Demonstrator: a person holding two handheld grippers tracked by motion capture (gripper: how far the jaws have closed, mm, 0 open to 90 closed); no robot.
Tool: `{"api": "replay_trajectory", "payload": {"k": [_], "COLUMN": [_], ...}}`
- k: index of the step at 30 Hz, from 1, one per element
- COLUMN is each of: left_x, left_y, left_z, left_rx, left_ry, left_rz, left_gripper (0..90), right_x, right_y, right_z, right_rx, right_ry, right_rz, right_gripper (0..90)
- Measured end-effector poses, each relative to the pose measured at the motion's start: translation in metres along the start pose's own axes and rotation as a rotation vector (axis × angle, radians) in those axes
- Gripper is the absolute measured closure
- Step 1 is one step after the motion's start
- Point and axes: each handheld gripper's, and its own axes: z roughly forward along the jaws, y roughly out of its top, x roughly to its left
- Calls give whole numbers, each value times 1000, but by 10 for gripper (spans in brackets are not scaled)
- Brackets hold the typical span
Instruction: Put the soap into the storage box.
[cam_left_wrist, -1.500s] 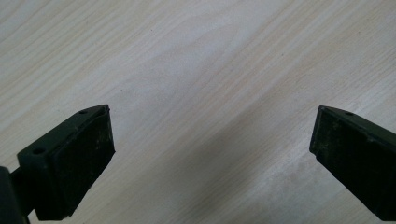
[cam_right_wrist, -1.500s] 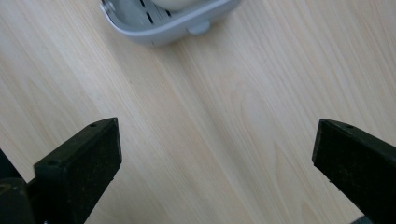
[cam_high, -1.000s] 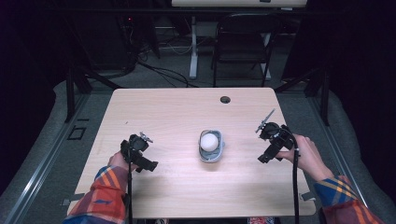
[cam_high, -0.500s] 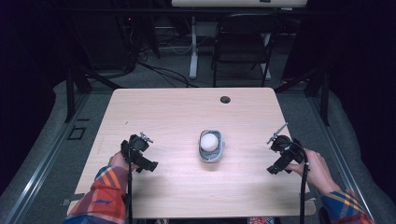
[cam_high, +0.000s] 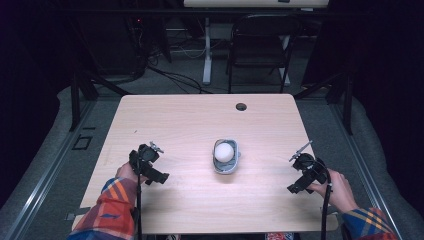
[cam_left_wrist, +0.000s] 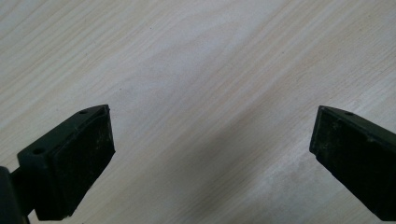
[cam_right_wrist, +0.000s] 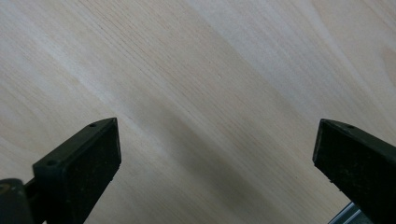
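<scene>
In the left gripper view, the two black jaws of the left gripper (cam_left_wrist: 210, 140) are spread wide apart, with nothing between them but bare pale wood. They hold nothing and touch nothing. In the right gripper view, the right gripper (cam_right_wrist: 217, 144) looks the same: its jaws are spread wide, and between them is just the light wooden worktop (cam_right_wrist: 196, 70) with a soft shadow across it. From the high view, the left gripper (cam_high: 147, 162) sits in the person's left hand (cam_high: 127, 172) near the front left part of the worktop (cam_high: 175, 120). The right gripper (cam_high: 306, 171) sits in the right hand (cam_high: 337, 185) near the front right edge. Both sleeves are striped in red, orange and blue. In the middle of the worktop, between the two grippers and well apart from each, is a small grey bowl (cam_high: 226, 162). A round white ball (cam_high: 225, 152) rests in the bowl, toward its far end. The ball looks smooth and plain. Near the far edge of the worktop there is a small dark round hole (cam_high: 241, 106). Past the worktop, a black chair (cam_high: 260, 47) stands on the grey floor, with dark cables lying nearby.
</scene>
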Motion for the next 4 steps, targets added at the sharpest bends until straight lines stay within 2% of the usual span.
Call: {"api": "replay_trajectory", "payload": {"k": [1,3,4], "left_x": [0,0,0], "left_y": [0,0,0], "left_z": [0,0,0], "left_rx": [0,0,1], "left_ry": [0,-2,-2], "left_rz": [1,2,2], "left_gripper": [0,0,0], "right_x": [1,-2,-2], "right_y": [-1,0,-1], "right_z": [3,1,1], "right_rx": [-21,17,12], "right_ry": [4,3,2], "right_rz": [25,5,7], "right_gripper": [11,14,16]}}
